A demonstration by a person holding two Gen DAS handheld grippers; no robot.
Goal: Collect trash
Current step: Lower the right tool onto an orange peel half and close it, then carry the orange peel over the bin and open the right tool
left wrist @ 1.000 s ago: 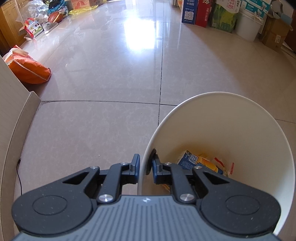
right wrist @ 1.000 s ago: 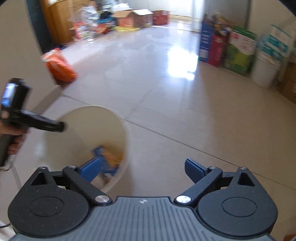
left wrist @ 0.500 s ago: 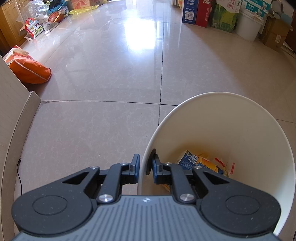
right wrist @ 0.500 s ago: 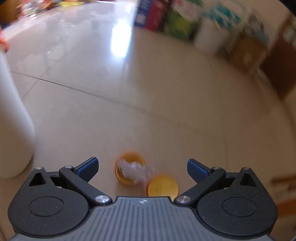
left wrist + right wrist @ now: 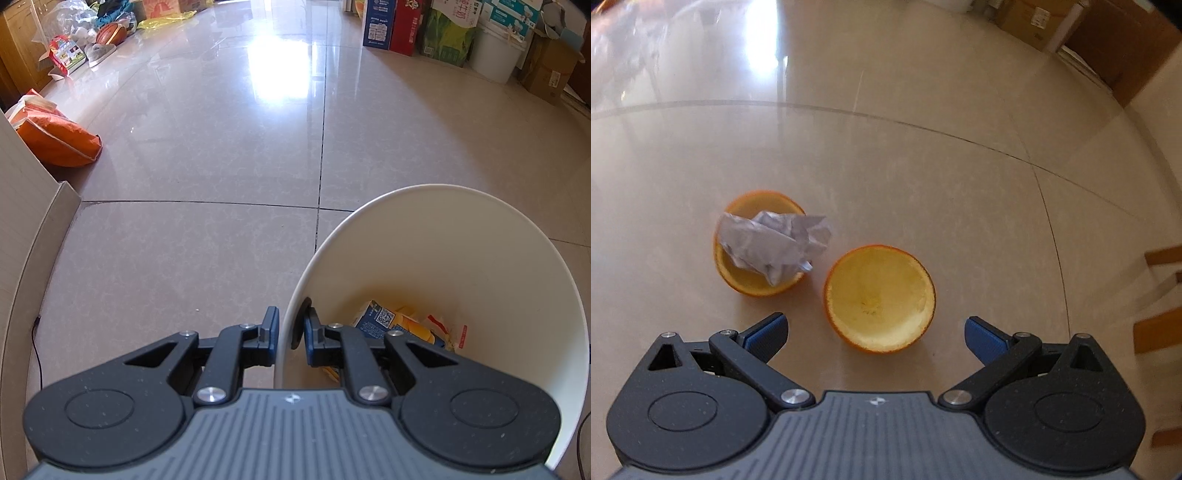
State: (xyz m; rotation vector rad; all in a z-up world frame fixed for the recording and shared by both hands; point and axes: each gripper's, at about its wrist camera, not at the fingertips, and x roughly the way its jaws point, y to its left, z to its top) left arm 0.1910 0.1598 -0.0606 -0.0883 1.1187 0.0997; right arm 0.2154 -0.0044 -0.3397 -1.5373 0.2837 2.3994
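Note:
My left gripper [image 5: 290, 328] is shut on the near rim of a white trash bin [image 5: 491, 236], one pad outside the wall and one inside. At the bin's bottom lie a blue carton [image 5: 378, 318] and yellow and red wrappers [image 5: 436, 326]. In the right wrist view my right gripper [image 5: 875, 332] stands open just above the floor. An empty orange peel half [image 5: 881, 299] lies cup-up right ahead of and between its fingers, untouched. A second peel half [image 5: 753, 275] sits to the left with a crumpled white paper [image 5: 775, 243] resting in it.
An orange sack [image 5: 55, 138] lies by a wall corner [image 5: 26, 206] at the left. Boxes [image 5: 388, 26] and a white bucket [image 5: 495, 55] line the far right wall. Wooden furniture [image 5: 1160, 295] stands at the right of the peels. Shiny tiled floor [image 5: 221, 147] stretches ahead.
My right gripper dropped toward the floor and swung away from the bin; the two peel halves and paper came into view and now loom close. The left gripper kept still on the bin rim.

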